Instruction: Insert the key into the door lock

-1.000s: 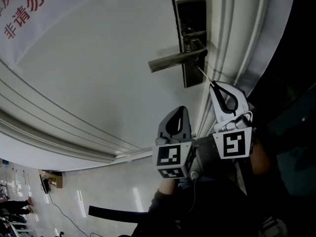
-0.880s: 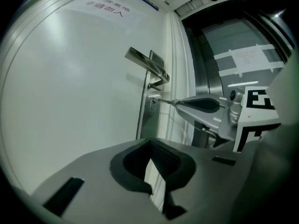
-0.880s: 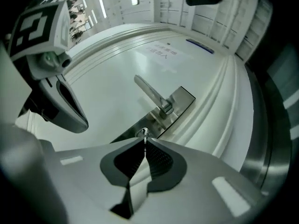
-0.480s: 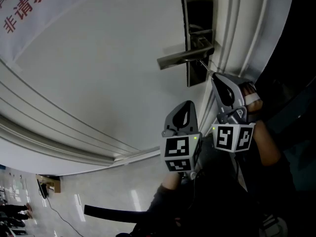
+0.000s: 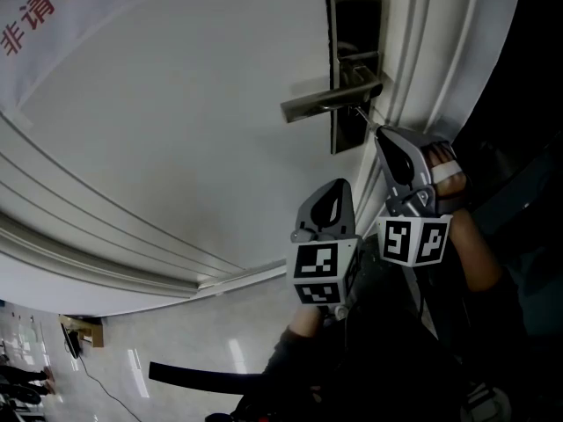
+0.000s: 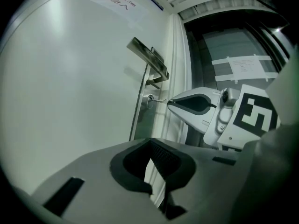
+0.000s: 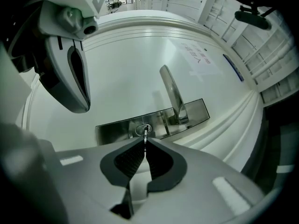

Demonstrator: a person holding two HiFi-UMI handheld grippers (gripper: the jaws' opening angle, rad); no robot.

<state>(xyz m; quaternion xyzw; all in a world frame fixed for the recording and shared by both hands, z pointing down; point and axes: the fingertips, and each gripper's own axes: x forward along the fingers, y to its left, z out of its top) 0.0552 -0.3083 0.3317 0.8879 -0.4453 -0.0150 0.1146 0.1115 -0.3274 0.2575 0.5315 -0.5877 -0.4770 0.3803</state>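
Right tongs (image 7: 145, 142) pinch the key (image 7: 145, 135), its tip at the keyhole (image 7: 139, 130) beside the lever handle (image 7: 172, 94); left tongs (image 6: 150, 142), closed and empty, hover alongside.

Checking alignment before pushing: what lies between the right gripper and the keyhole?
Only the key, pinched by the right gripper, with its tip at the keyhole. The left gripper view shows that stretch side-on; nothing else is there.

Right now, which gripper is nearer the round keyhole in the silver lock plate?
Right. The right gripper holds the thin metal key at that keyhole; the left gripper hangs back, clear of the plate.
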